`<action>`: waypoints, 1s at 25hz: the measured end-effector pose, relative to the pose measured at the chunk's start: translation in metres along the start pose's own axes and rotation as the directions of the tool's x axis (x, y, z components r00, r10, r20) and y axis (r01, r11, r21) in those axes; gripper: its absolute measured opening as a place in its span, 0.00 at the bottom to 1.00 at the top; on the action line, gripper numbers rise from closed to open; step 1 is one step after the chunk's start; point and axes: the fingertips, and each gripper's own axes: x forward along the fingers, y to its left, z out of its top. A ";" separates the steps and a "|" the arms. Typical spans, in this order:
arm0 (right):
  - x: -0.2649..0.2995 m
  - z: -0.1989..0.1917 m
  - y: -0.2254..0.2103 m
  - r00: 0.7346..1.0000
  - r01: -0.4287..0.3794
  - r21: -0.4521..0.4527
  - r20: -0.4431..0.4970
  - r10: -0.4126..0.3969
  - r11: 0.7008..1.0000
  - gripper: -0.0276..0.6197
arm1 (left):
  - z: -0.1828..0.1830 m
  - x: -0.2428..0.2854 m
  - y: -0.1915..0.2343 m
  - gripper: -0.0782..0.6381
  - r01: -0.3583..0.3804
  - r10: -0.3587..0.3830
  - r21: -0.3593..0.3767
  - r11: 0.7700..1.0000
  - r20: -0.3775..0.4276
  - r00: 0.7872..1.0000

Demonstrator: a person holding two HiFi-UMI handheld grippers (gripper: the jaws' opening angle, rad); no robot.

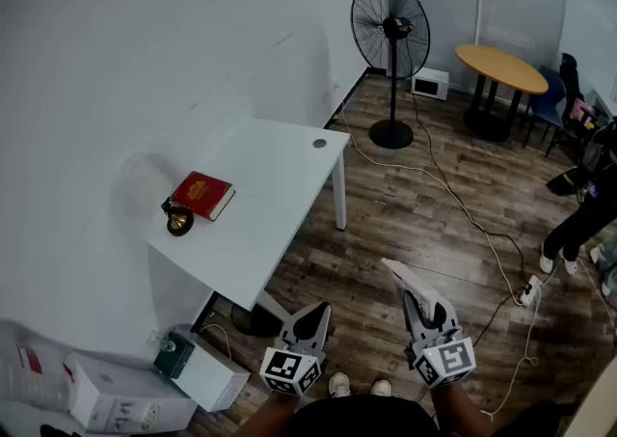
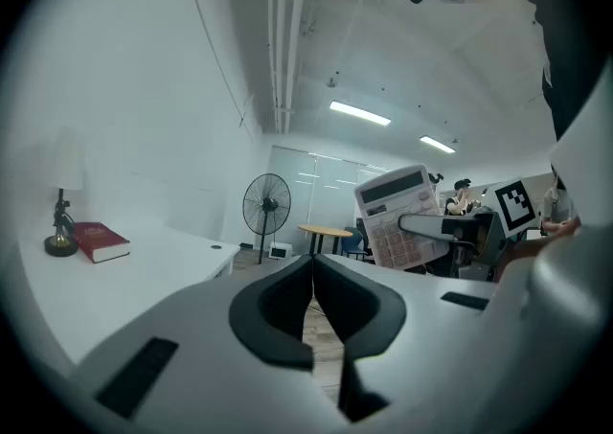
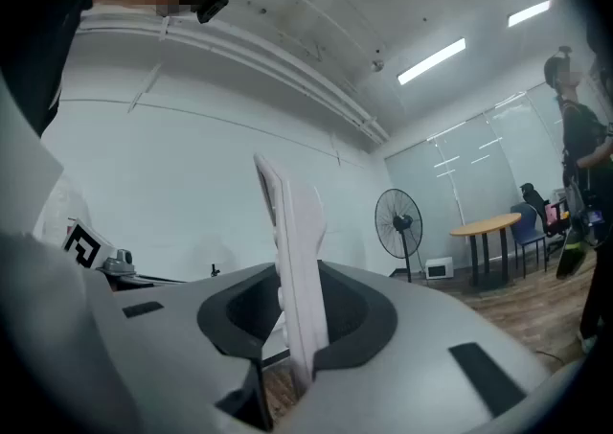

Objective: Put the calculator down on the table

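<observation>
The white calculator (image 1: 403, 277) stands edge-up in my right gripper (image 1: 416, 302), which is shut on its lower part, out over the wooden floor to the right of the white table (image 1: 270, 175). In the right gripper view the calculator (image 3: 292, 231) rises edge-on from between the jaws of the right gripper (image 3: 299, 308). From the left gripper view I see the key face of the calculator (image 2: 402, 217), held up in the air. My left gripper (image 1: 310, 317) hovers beside it on the left. The jaws of the left gripper (image 2: 311, 274) are shut with nothing between them.
A red book (image 1: 202, 195) and a small brass-based lamp (image 1: 179, 222) sit near the table's left edge. Beyond stand a black pedestal fan (image 1: 389, 30) and a round wooden table (image 1: 501, 67). Cables (image 1: 463, 213) cross the floor, and a person (image 1: 583, 213) stands right. Boxes (image 1: 125, 396) lie lower left.
</observation>
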 end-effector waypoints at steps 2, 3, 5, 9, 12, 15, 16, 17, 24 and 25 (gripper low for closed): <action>0.004 -0.001 -0.004 1.000 0.008 -0.011 -0.005 -0.008 1.000 0.20 | 0.001 0.003 0.000 0.14 0.009 -0.009 0.009 1.000 0.003 1.000; 0.006 -0.001 -0.006 1.000 0.010 -0.017 -0.006 -0.011 1.000 0.20 | 0.001 0.004 0.001 0.14 0.012 -0.012 0.013 1.000 0.003 1.000; 0.010 -0.001 -0.007 1.000 0.011 -0.026 -0.006 -0.011 1.000 0.20 | 0.001 0.005 0.003 0.14 0.015 -0.015 0.019 1.000 0.002 1.000; 0.019 -0.001 -0.006 1.000 0.010 -0.024 -0.009 -0.010 1.000 0.20 | 0.003 0.009 0.011 0.14 0.016 -0.016 0.019 1.000 -0.002 1.000; 0.026 0.001 -0.005 1.000 0.005 -0.012 -0.008 -0.005 1.000 0.20 | 0.003 0.014 0.017 0.14 0.022 -0.022 0.019 1.000 -0.005 1.000; 0.033 0.007 -0.003 1.000 -0.001 0.029 0.003 0.001 1.000 0.20 | 0.004 0.018 0.024 0.14 0.029 -0.029 0.016 0.999 -0.007 1.000; 0.036 0.010 -0.002 1.000 -0.005 0.043 0.009 0.005 0.999 0.20 | 0.004 0.019 0.027 0.14 0.032 -0.032 0.014 0.999 -0.008 0.999; 0.039 0.012 0.000 1.000 -0.010 0.056 0.016 0.009 0.998 0.20 | 0.003 0.021 0.030 0.14 0.034 -0.034 0.012 0.999 -0.008 0.999; 0.056 0.016 0.010 0.999 0.001 0.061 0.048 -0.004 0.998 0.21 | 0.003 0.023 0.056 0.14 0.048 -0.048 0.007 0.999 -0.008 0.999; 0.060 0.017 0.013 0.999 0.001 0.060 0.049 -0.004 0.998 0.21 | 0.003 0.022 0.061 0.14 0.047 -0.047 0.008 0.999 -0.009 0.999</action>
